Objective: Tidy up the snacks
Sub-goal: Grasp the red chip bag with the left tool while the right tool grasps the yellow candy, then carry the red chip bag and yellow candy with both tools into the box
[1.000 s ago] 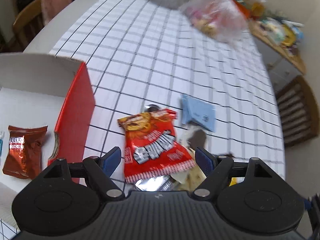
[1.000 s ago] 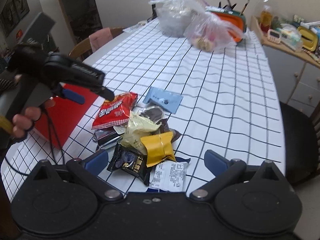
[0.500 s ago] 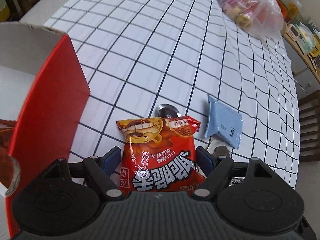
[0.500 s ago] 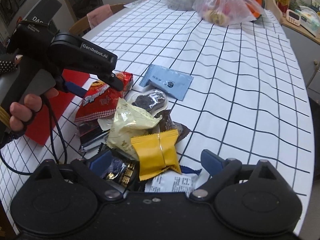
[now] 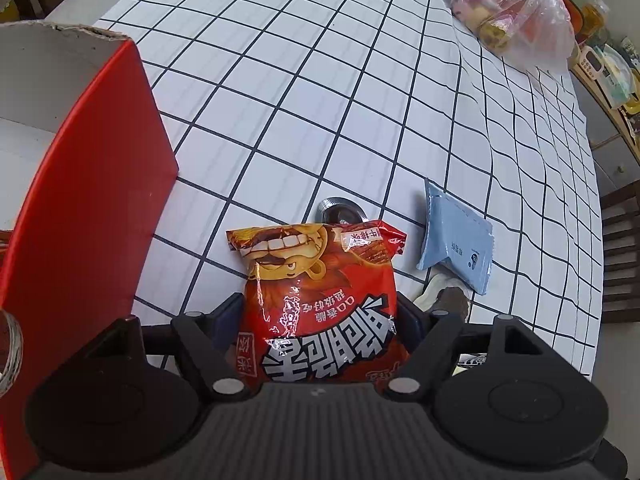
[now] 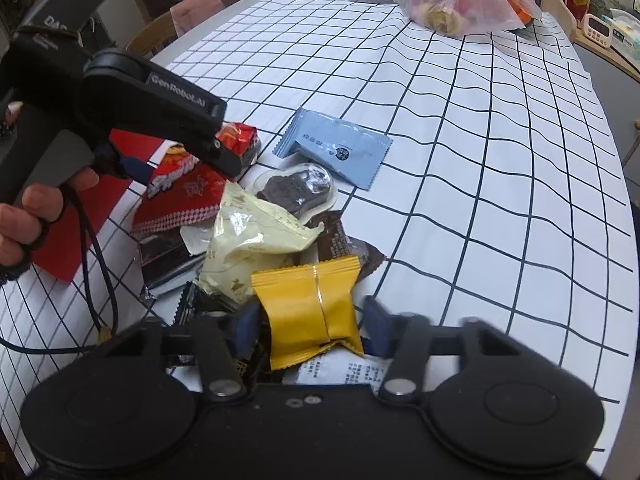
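Note:
My left gripper (image 5: 320,316) is shut on a red snack bag (image 5: 320,300), its fingers pressing both sides. The bag also shows in the right wrist view (image 6: 188,188) under the left gripper (image 6: 224,160). My right gripper (image 6: 310,326) has its fingers close on both sides of a yellow packet (image 6: 312,308) on top of the snack pile; whether they press it I cannot tell. The pile holds a cream bag (image 6: 248,240), a clear-wrapped dark cookie (image 6: 296,190) and dark wrappers (image 6: 340,244). A light blue packet (image 6: 334,148) lies just beyond, also in the left wrist view (image 5: 456,244).
A red box with white inside (image 5: 80,208) stands at the left on the checked tablecloth (image 5: 320,80). A clear plastic bag of food (image 6: 456,0) sits at the far end. A chair (image 6: 192,20) stands by the far left edge, a side cabinet (image 6: 608,40) on the right.
My left gripper moved down onto the red bag and shut on it. My right gripper came down over the pile and its fingers closed in around the yellow packet.

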{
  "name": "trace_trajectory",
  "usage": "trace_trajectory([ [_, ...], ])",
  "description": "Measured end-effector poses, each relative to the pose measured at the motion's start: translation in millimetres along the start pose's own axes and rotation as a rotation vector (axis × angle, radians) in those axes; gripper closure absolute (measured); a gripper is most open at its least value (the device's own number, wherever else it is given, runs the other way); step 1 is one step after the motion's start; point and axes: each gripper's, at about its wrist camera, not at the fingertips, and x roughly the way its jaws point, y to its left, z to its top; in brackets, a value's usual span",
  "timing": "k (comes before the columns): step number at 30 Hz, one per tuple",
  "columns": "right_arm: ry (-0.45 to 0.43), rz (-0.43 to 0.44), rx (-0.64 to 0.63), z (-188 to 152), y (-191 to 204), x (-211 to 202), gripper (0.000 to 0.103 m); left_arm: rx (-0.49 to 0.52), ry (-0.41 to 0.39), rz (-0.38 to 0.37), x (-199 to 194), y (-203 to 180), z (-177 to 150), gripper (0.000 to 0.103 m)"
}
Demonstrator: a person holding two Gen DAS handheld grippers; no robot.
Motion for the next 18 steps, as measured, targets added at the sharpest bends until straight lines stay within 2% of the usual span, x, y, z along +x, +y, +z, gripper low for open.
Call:
trace_trajectory([
  [5, -0.014, -0.013, 0.017, -3.0, -0.4, -5.4, 0.063, -0.004, -0.006, 0.002, -5.0, 2.5, -4.3, 0.028],
  [11, -0.049, -0.024, 0.035, -3.1, 3.3, -23.1, 0.064, -0.013, -0.020, -0.006, -16.7, 8.9, -9.5, 0.028],
  [18, -0.108, -0.022, 0.070, -2.4, 9.7, -58.8, 0.064, -0.005, -0.058, -0.029, -49.0, 13.5, -20.2, 0.028],
])
